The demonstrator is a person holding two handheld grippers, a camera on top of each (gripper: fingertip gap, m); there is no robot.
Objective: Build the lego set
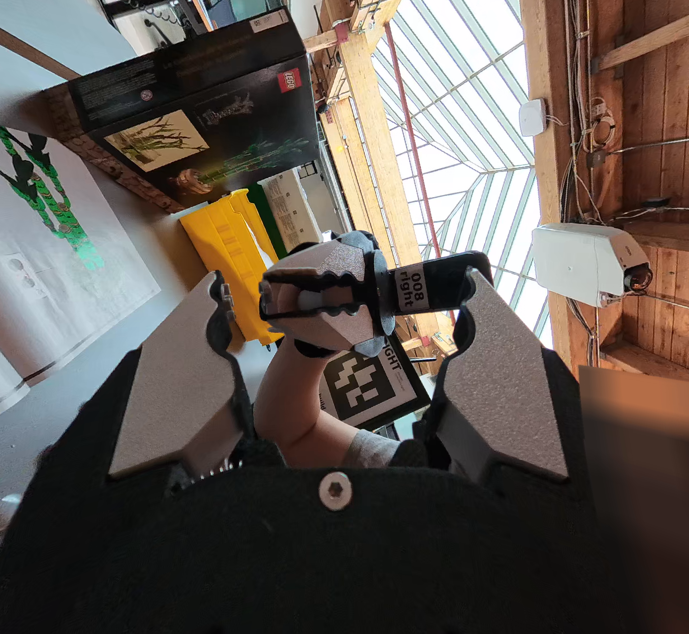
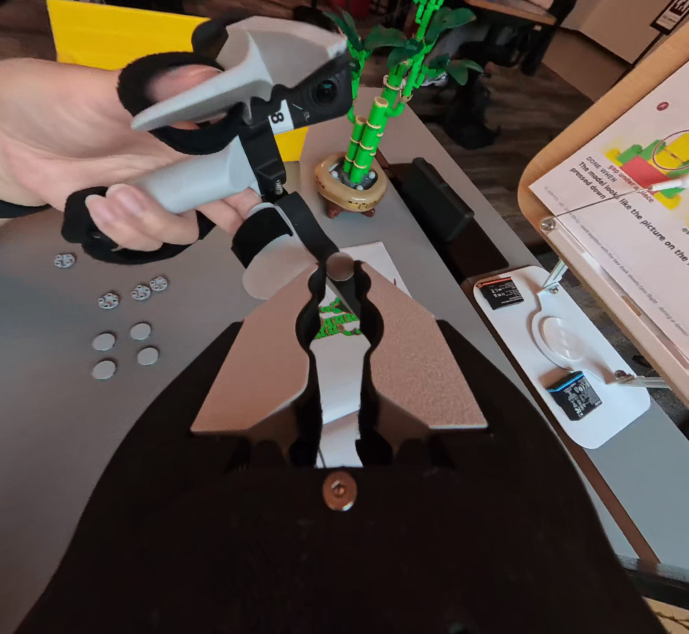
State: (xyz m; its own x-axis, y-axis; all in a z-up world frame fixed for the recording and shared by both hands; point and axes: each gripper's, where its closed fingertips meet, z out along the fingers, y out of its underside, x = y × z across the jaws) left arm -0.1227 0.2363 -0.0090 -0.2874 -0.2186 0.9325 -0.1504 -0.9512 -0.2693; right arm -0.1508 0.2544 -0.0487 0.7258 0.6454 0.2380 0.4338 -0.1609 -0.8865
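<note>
My right gripper (image 2: pixel 338 271) is shut on a small grey round piece (image 2: pixel 339 265), held above the instruction booklet (image 2: pixel 339 366). My left gripper (image 1: pixel 346 282) is open wide, with the right gripper (image 1: pixel 265 297) pointing in between its fingers. A small grey studded bit (image 1: pixel 226 297) sits at one left fingertip; I cannot tell if it is the same piece. A hand holds the left gripper (image 2: pixel 313 280) just ahead in the right wrist view. The green bamboo model (image 2: pixel 358 146) stands upright in its tan pot (image 2: pixel 350 193) behind. Several loose grey round pieces (image 2: pixel 123 349) lie on the grey table (image 2: pixel 56 430).
The black set box (image 1: pixel 201 113) and a yellow bin (image 1: pixel 231 254) stand at the table's far side. A white tray (image 2: pixel 604 418) with two black batteries lies at the right. A tilted wooden board with a printed sheet (image 2: pixel 615 206) stands above it. A black block (image 2: pixel 436 202) lies beside the pot. The tips of both grippers are at nearly the same place.
</note>
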